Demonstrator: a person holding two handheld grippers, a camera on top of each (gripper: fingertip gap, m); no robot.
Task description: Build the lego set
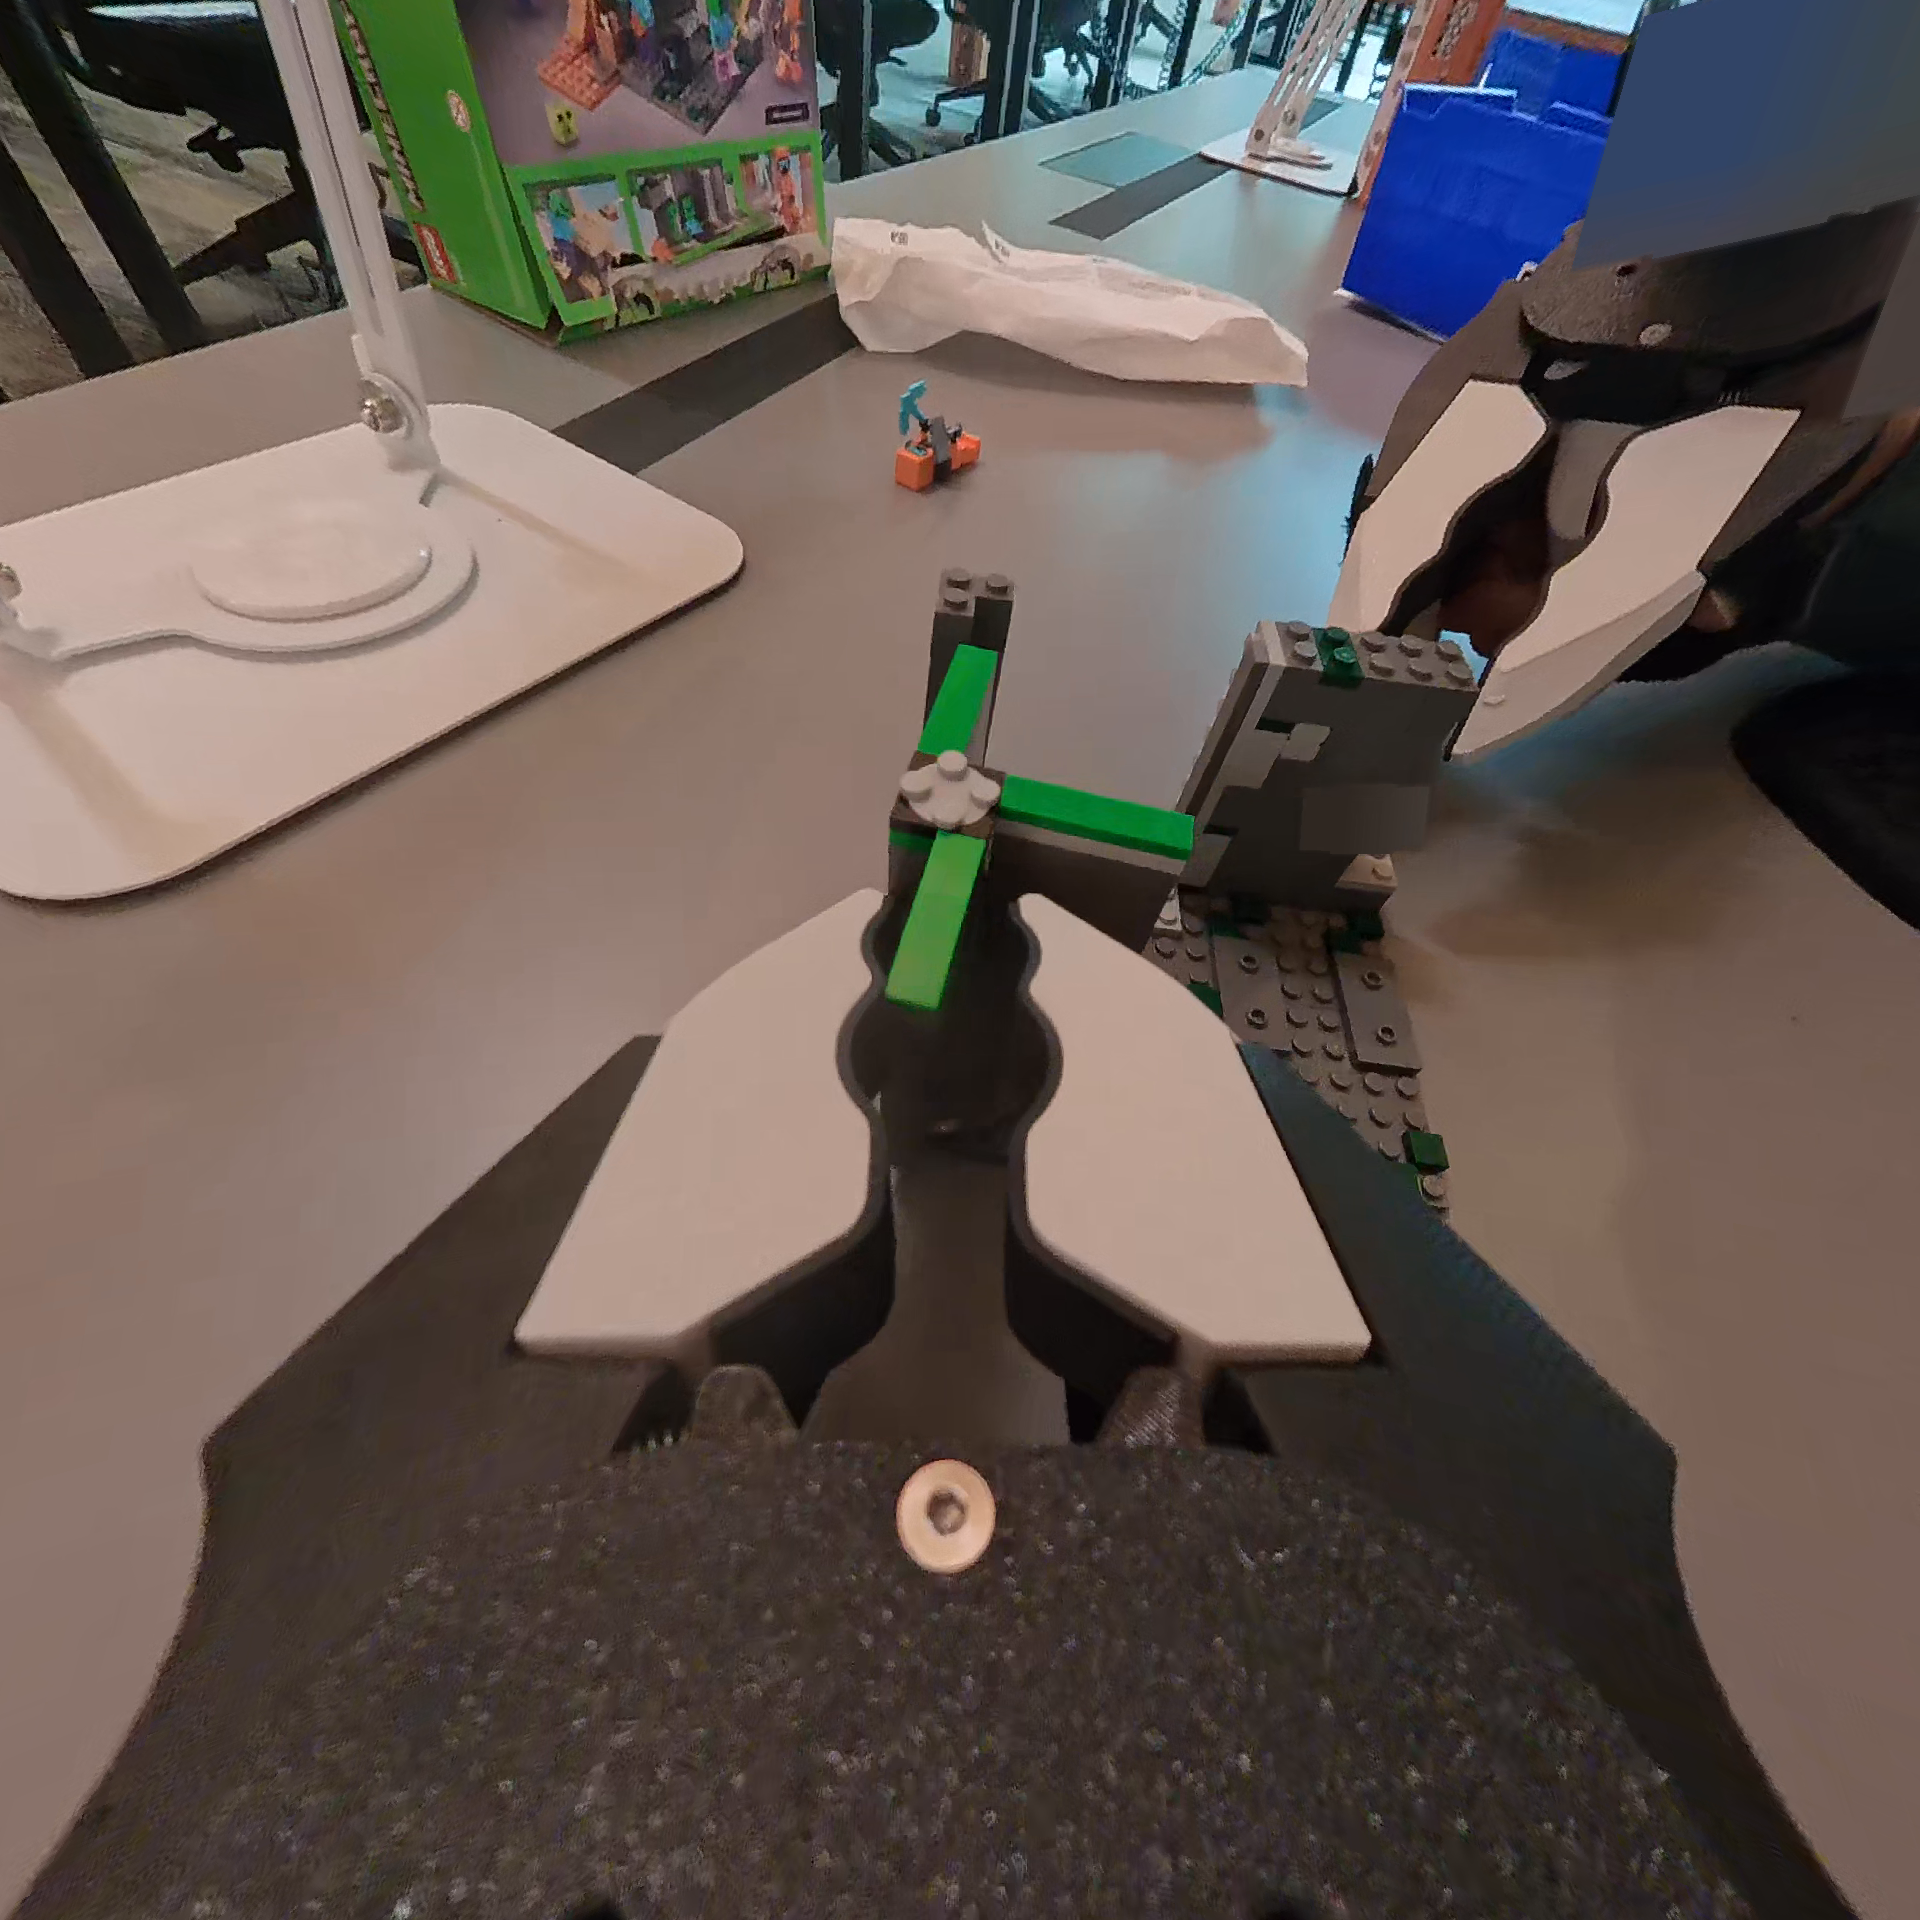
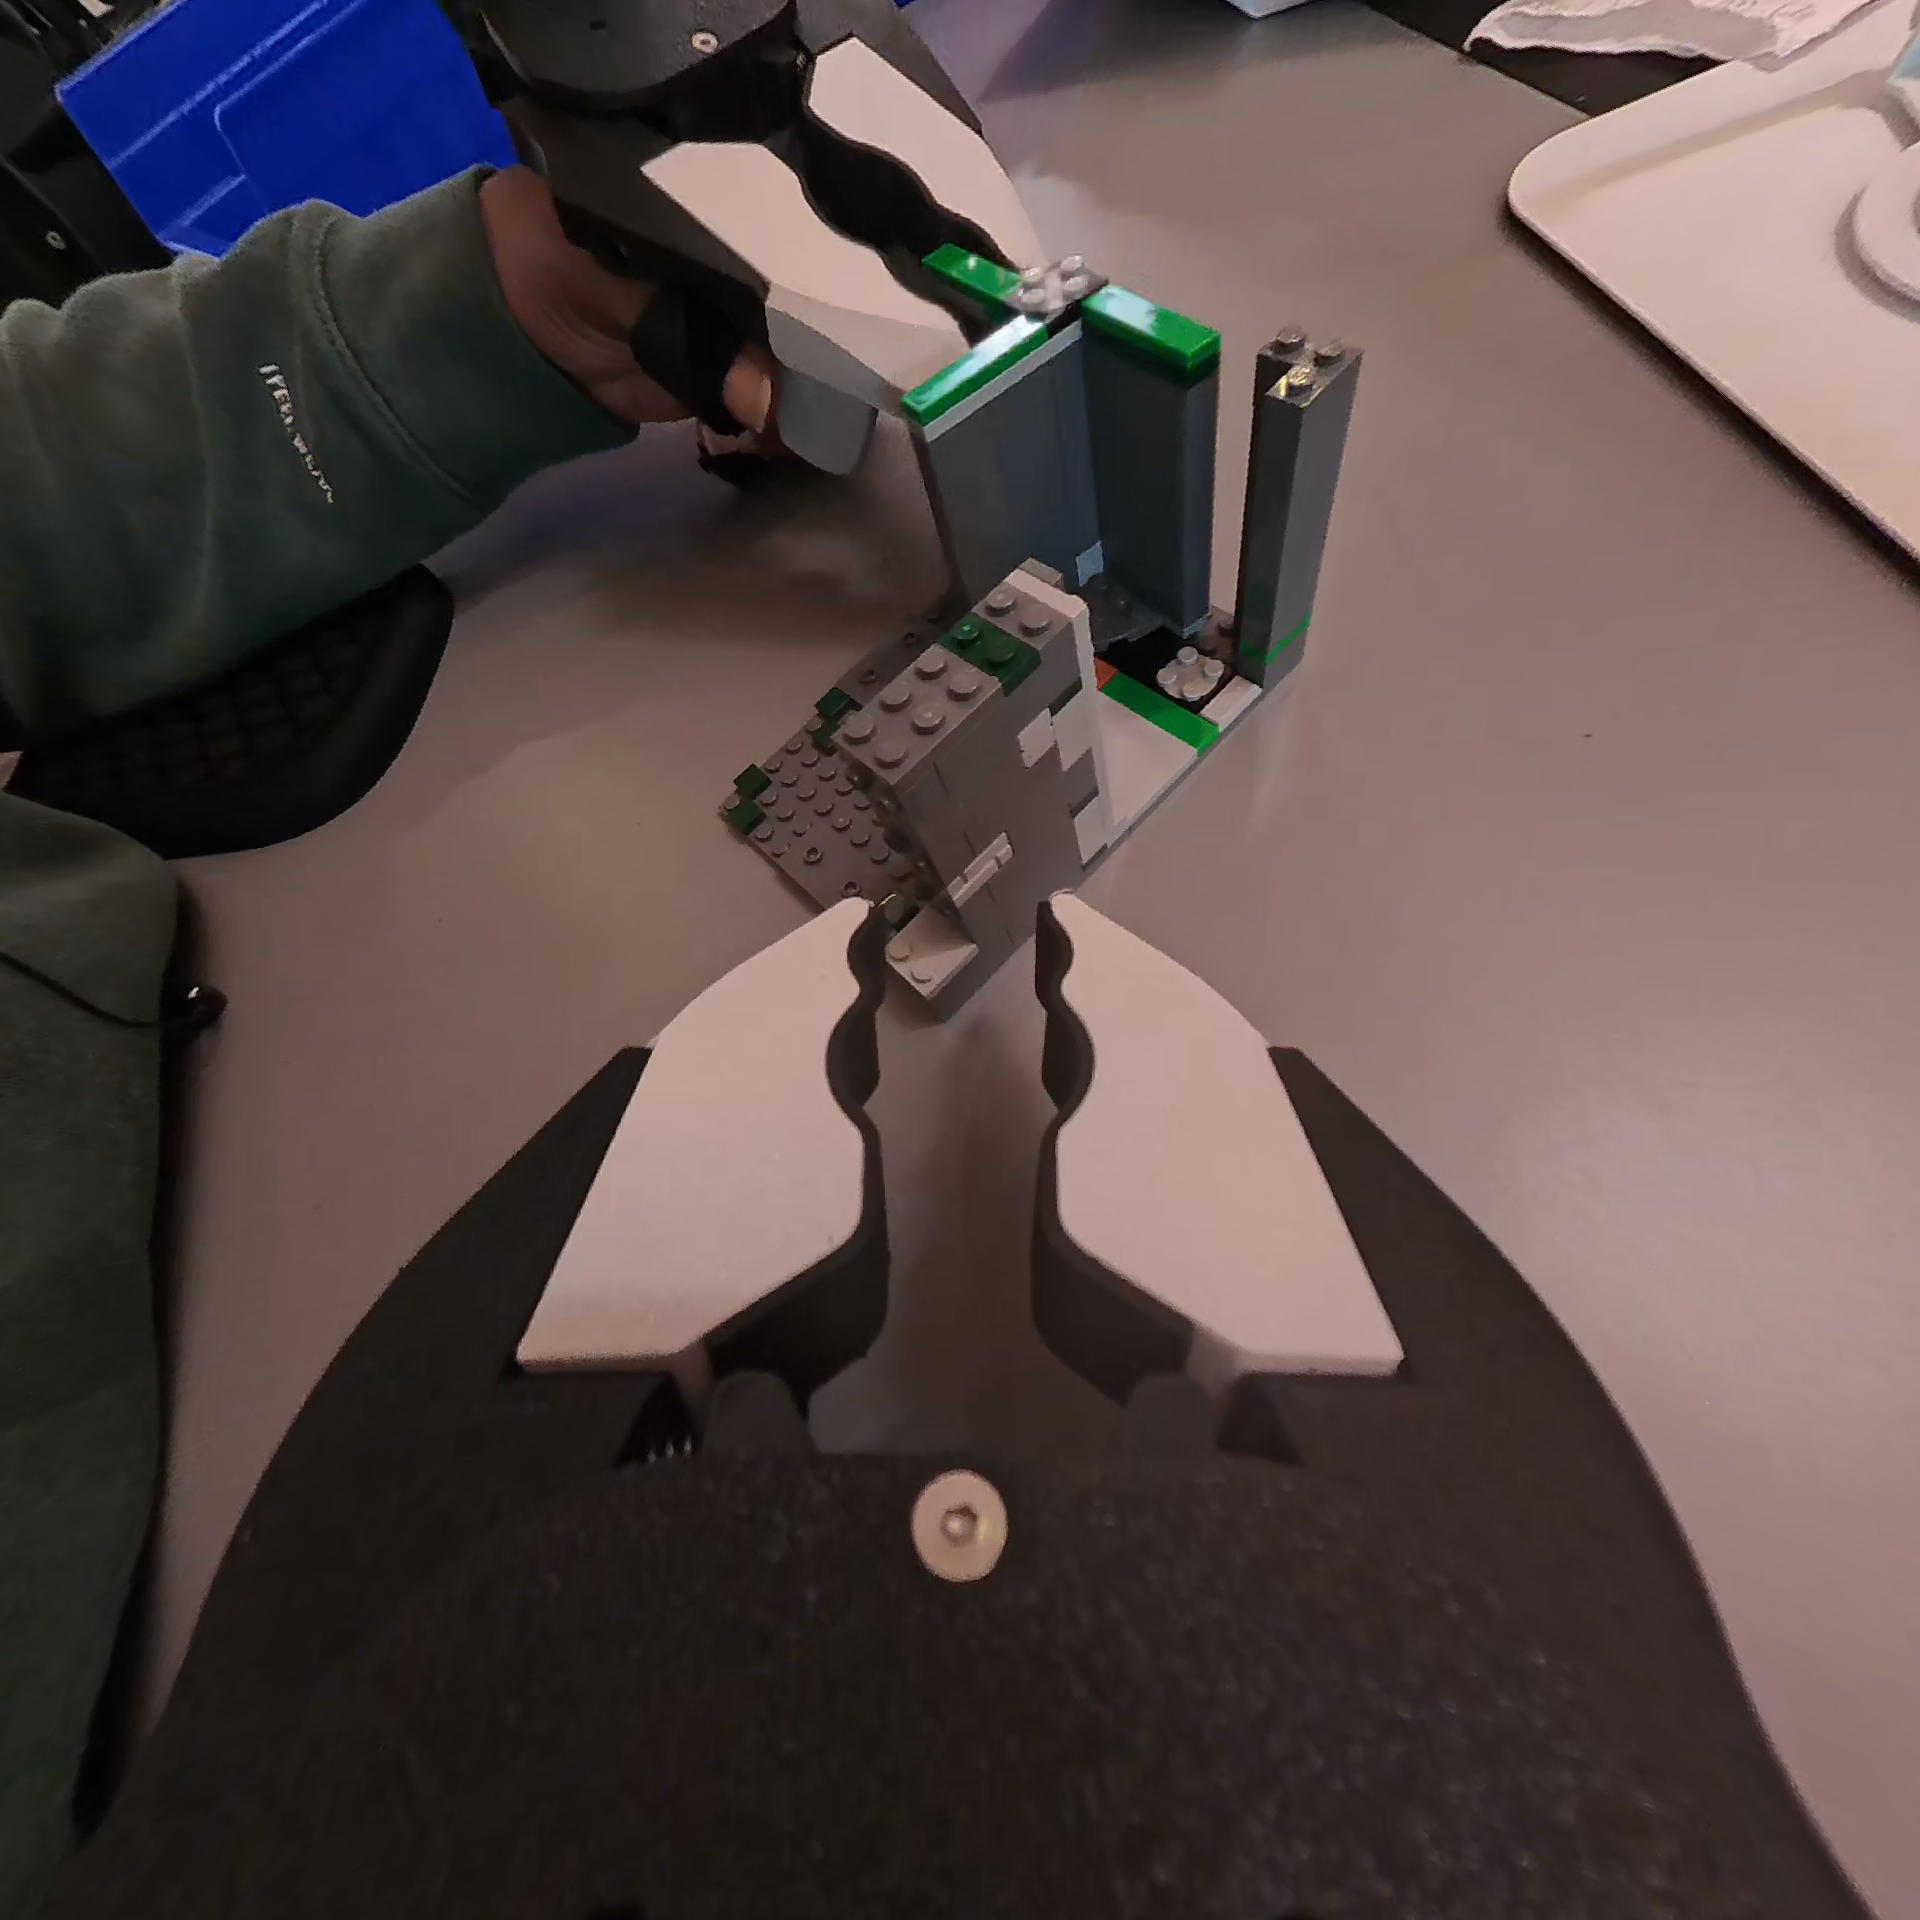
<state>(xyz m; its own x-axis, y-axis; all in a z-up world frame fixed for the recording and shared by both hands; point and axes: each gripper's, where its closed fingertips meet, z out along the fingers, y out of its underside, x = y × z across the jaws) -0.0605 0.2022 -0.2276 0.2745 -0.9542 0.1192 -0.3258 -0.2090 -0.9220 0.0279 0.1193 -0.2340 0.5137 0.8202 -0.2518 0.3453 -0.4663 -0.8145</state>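
On the far left of the grey table [image 1: 312, 1039] sits a white flat-based stand [image 1: 343, 623], with a green cardboard set box [image 1: 582, 177] behind it and a crumpled white paper bag [image 1: 1049, 301] to the box's right. One small orange-and-teal brick figure [image 1: 935, 447] stands alone mid-table, well apart from the build.

Moving right, the left gripper [image 1: 945, 914] reaches the grey brick model [image 2: 1039, 644] from above, its jaws a little apart around one of the bright green flat tiles [image 1: 935, 925] that cap the tall dark grey walls; whether the pads actually press on that tile I cannot tell, since it hides the contact. Three such green tiles radiate from one light grey round stud piece [image 1: 948, 784] at the corner top. Two wall panels meet at that corner, and one separate dark grey pillar [image 2: 1299, 499] rises just beside them.

Further right, the stepped grey block [image 2: 966, 790] with one dark green plate on top stands on the studded baseplate [image 2: 821, 810]. The right gripper [image 2: 956, 914] sits low, jaws apart and empty, straddling the block's near bottom corner; the model lies straight ahead, its long axis running away along the fingers. The right gripper is nearer the base, the left nearer the top, so bracing probably falls to the right.
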